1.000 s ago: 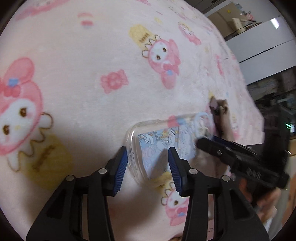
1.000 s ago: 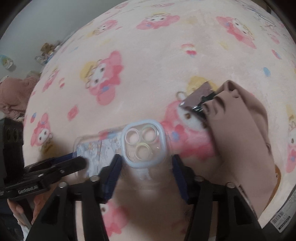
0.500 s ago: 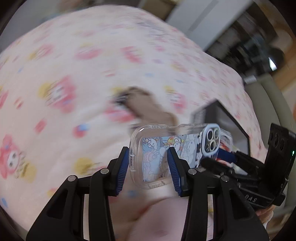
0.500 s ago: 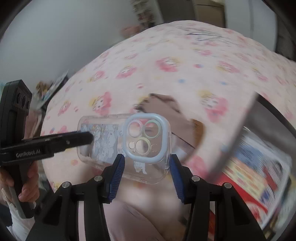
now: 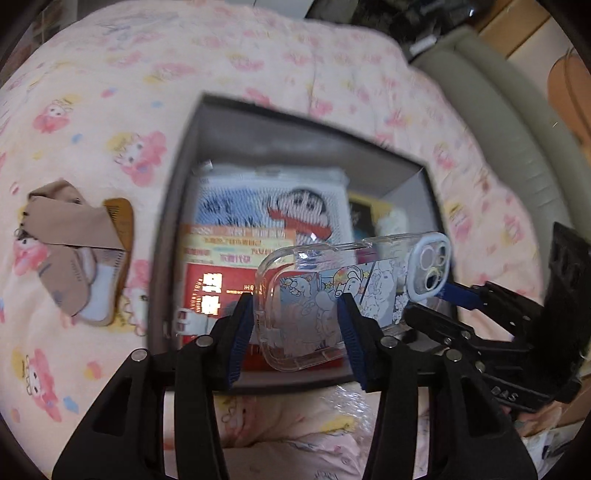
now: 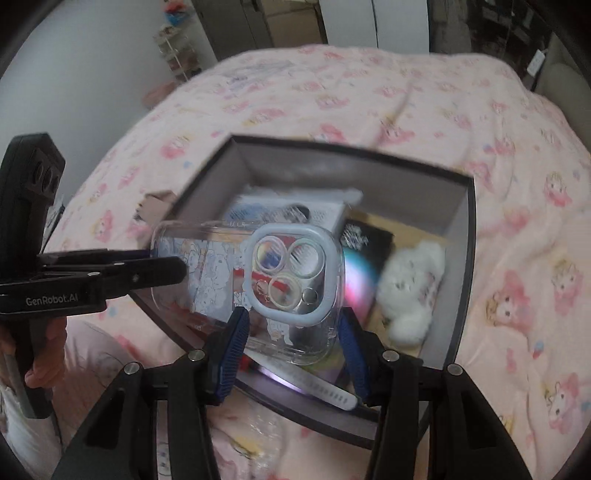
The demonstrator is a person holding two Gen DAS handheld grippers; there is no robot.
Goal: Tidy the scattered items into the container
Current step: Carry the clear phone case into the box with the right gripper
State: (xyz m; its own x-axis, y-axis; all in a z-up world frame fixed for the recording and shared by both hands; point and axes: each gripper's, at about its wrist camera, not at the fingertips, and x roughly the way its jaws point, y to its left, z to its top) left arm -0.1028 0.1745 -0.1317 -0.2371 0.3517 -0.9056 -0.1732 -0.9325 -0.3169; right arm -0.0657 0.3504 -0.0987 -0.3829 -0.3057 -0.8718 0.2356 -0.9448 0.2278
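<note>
A clear phone case [image 5: 332,291] with cartoon print and a pale blue camera ring is held in the air over the dark open box [image 5: 177,177]. My left gripper [image 5: 295,325] is shut on its plain end. My right gripper [image 6: 291,332] is shut on its camera end [image 6: 295,269]. The box [image 6: 461,258] holds printed packets, a red packet, a white plush toy [image 6: 410,291] and a white strap [image 6: 317,387]. Each gripper shows in the other's view, left [image 6: 147,273] and right [image 5: 454,295].
A beige sock [image 5: 62,251] and a wooden comb [image 5: 122,221] lie on the pink cartoon blanket [image 5: 74,110] left of the box. A grey-green padded bed edge [image 5: 517,147] runs along the far right. Furniture stands beyond the bed [image 6: 258,29].
Both grippers have lifted the phone case off the blanket and carried it over to above the open box. The sock and comb are now left behind on the blanket.
</note>
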